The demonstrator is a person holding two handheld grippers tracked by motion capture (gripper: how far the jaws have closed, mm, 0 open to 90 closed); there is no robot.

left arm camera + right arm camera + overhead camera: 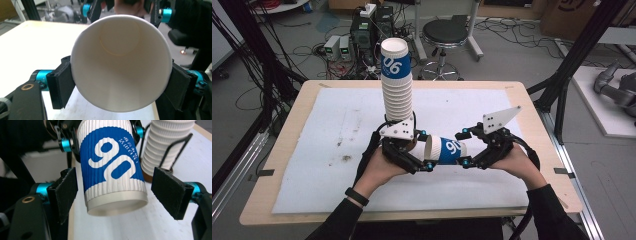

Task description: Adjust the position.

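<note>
The left gripper point(414, 157) is clamping the blue-and-white ribbed paper cup point(447, 150) sideways beside the tall cup stack point(397, 82), base pointing into the right gripper point(466, 148), whose fingers point(67, 190) are gaping, untouching.

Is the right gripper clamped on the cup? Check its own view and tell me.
No: in the right gripper view both pads stand clear of the cup, with gaps on each side.

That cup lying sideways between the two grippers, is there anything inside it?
The cup looks empty in the left gripper view: bare white walls and a round bottom with a faint ring. The left gripper clamps its rim.
</note>
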